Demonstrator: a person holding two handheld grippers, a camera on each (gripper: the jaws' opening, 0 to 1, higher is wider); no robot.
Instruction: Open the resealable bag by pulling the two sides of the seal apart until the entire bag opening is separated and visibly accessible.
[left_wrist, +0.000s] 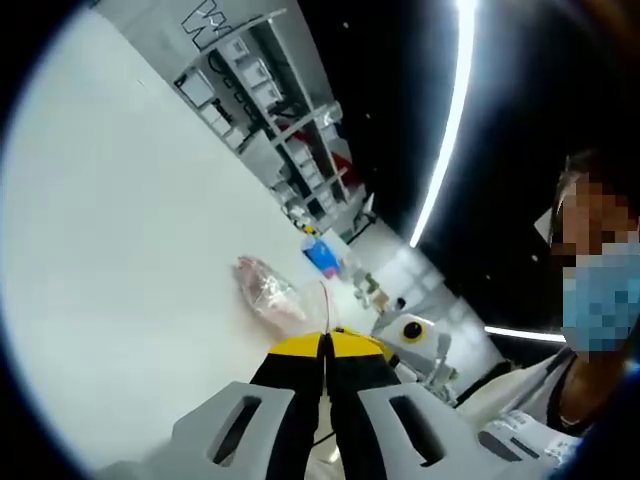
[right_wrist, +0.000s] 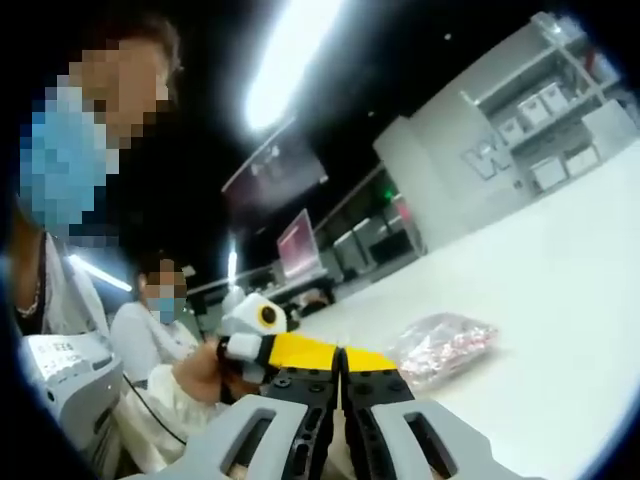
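Observation:
A clear resealable bag (left_wrist: 270, 293) with pinkish contents lies flat on the white table (left_wrist: 120, 250). My left gripper (left_wrist: 326, 340) is shut, its yellow tips just short of the bag's near end. A thin reddish strip rises from between those tips; I cannot tell whether it is pinched. In the right gripper view the bag (right_wrist: 445, 350) lies just right of my right gripper (right_wrist: 342, 358), which is also shut. The left gripper (right_wrist: 295, 350) comes in from the left, held by a hand, and its yellow tips meet the right gripper's tips.
Shelves with white bins (left_wrist: 270, 90) stand past the table's far edge, with a blue object (left_wrist: 322, 255) and small items near that edge. A masked person (left_wrist: 590, 300) is close on the right. Another person (right_wrist: 160, 330) sits behind the grippers.

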